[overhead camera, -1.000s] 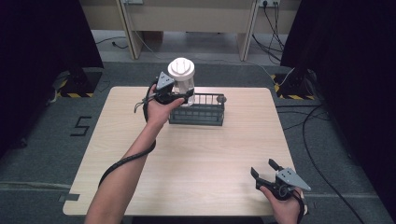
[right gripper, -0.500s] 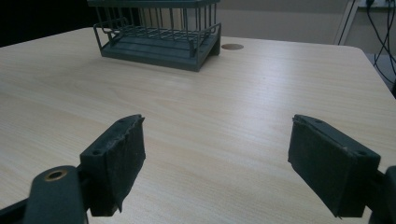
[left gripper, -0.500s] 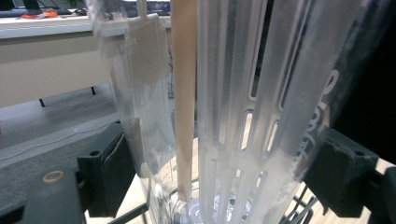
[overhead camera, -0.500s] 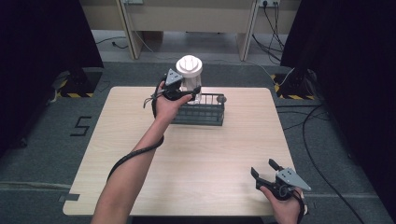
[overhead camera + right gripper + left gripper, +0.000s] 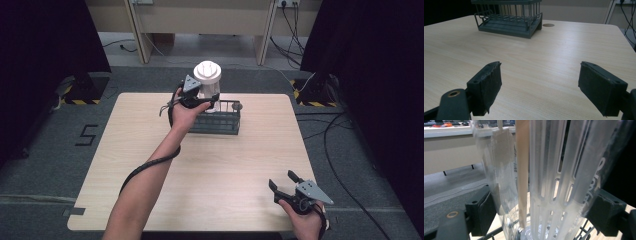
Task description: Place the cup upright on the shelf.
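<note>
A clear ribbed plastic jar [image 5: 208,89] with a white lid [image 5: 207,71] hangs upright over the left end of a dark wire rack [image 5: 220,121] at the back of the table. My left gripper [image 5: 202,98] is shut on the jar's side. In the left gripper view the jar [image 5: 554,182] sits between both pads [image 5: 484,212], with a pale wooden stick [image 5: 522,177] inside it. Over the table's front right corner my right gripper [image 5: 281,179] stands open and empty. The right gripper view looks past the gripper [image 5: 540,86] towards the rack [image 5: 509,17].
The light wooden table [image 5: 150,135] has a round cable hole [image 5: 237,106] just right of the rack. Dark curtains flank both sides. Cables lie on the grey floor at the right, and a beige desk stands behind the table.
My left gripper has carried the jar a little to the right and slightly up, from beside the rack's left end to over it. The right gripper has stayed put.
</note>
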The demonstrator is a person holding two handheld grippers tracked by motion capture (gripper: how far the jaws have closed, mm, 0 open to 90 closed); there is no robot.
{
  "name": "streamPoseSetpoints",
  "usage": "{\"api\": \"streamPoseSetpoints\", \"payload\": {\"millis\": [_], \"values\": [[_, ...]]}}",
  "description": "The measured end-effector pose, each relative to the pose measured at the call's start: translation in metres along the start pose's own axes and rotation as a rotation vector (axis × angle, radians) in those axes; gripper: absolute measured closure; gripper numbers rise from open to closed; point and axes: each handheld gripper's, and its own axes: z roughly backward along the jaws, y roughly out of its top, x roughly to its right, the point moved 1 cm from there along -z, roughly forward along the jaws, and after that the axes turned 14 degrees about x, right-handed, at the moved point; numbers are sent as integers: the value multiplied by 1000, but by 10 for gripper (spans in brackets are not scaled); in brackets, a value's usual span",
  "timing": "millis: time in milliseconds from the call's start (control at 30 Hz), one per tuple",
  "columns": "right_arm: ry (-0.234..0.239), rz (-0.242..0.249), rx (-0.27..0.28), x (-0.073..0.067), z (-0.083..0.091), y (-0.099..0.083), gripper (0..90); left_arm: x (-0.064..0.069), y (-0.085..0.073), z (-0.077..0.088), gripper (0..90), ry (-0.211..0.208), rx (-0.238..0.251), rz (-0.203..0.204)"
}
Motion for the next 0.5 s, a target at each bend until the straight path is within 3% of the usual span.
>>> {"api": "streamPoseSetpoints", "payload": {"millis": [500], "values": [[3, 1, -1, 0, 0, 0, 192, 0, -15, -8, 179, 29, -26, 8]]}}
